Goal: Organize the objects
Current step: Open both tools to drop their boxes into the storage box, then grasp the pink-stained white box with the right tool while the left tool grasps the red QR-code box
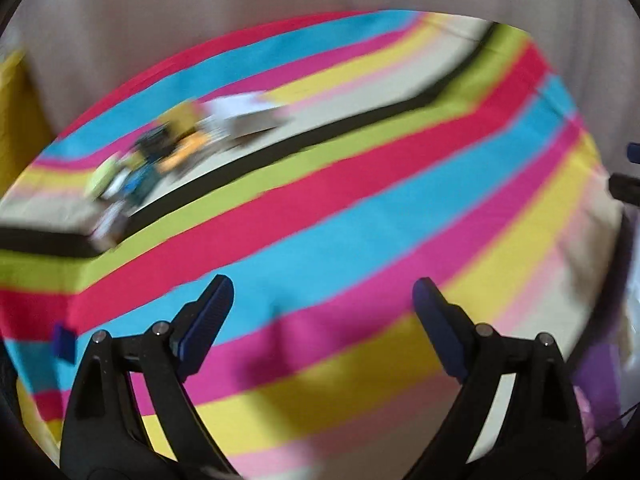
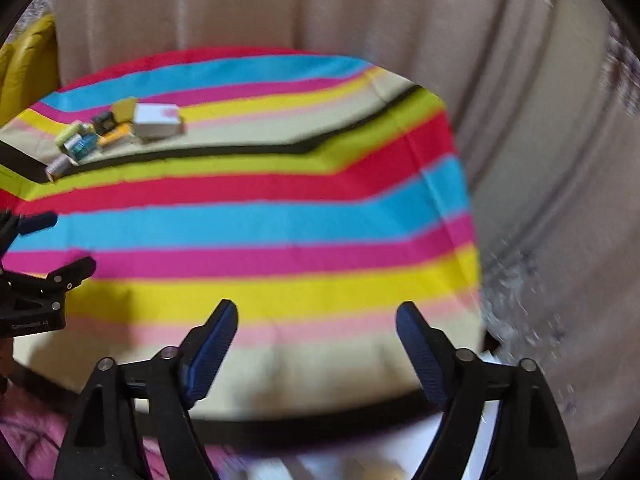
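Left gripper (image 1: pixel 322 300): my jaws apart, empty.
Right gripper (image 2: pixel 316 328): same.
Objects (image 2: pixel 116 128): clustered far-left on striped cloth (image 2: pixel 280 224) (seemingly already grouped; blurred).
Next: reach only if strays remain.

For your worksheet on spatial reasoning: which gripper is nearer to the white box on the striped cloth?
Left, it seems. The left gripper sits at that view's left edge, on the side where the white box lies; the right gripper hangs over the near stripes.

Striped cloth (image 2: pixel 256 220) on table, beige curtain (image 2: pixel 320 12) behind, yellow chair (image 2: pixel 28 68) left.
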